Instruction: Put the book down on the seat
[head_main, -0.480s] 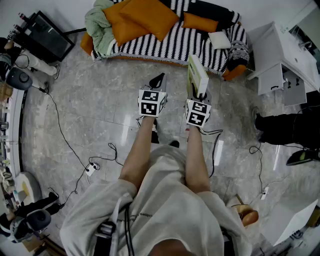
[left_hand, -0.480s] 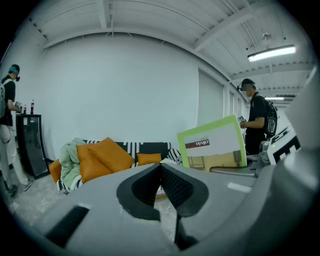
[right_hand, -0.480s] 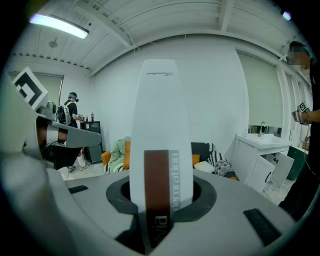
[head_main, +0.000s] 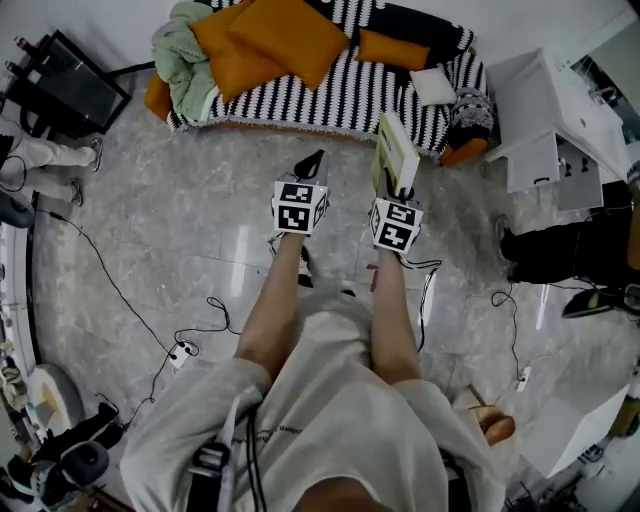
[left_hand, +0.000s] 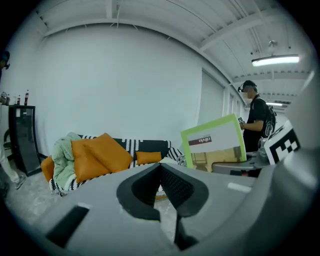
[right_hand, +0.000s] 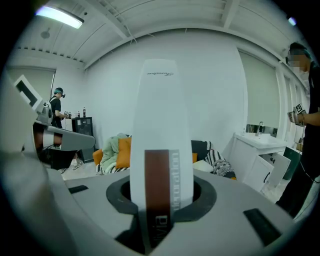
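Looking down in the head view, both forearms reach forward over a marble floor (head_main: 180, 230) toward a striped sofa (head_main: 340, 95). The left gripper (head_main: 313, 160) has its jaws drawn together to a point, with nothing in them. The right gripper (head_main: 403, 188) clamps a book (head_main: 393, 150) by its lower edge. The book stands on edge, raised off the floor, with its far end toward the sofa's front edge. Orange cushions (head_main: 290, 35) and a green blanket (head_main: 180, 50) lie at the sofa's left end. A white cabinet (head_main: 545, 100) stands to the right.

Left gripper view: the jaws meet at their tips, empty. The book's green-bordered cover (left_hand: 215, 145) shows to the right, in the air and not on the sofa (left_hand: 145, 147) behind. A person (left_hand: 257, 117) stands at far right.

Right gripper view: the jaws are closed on the book, whose white spine (right_hand: 162, 125) with a brown band rises upright between them. The sofa (right_hand: 212, 150) lies beyond, apart from the book. The cabinet (right_hand: 260, 155), with a tap on top, stands to the right.
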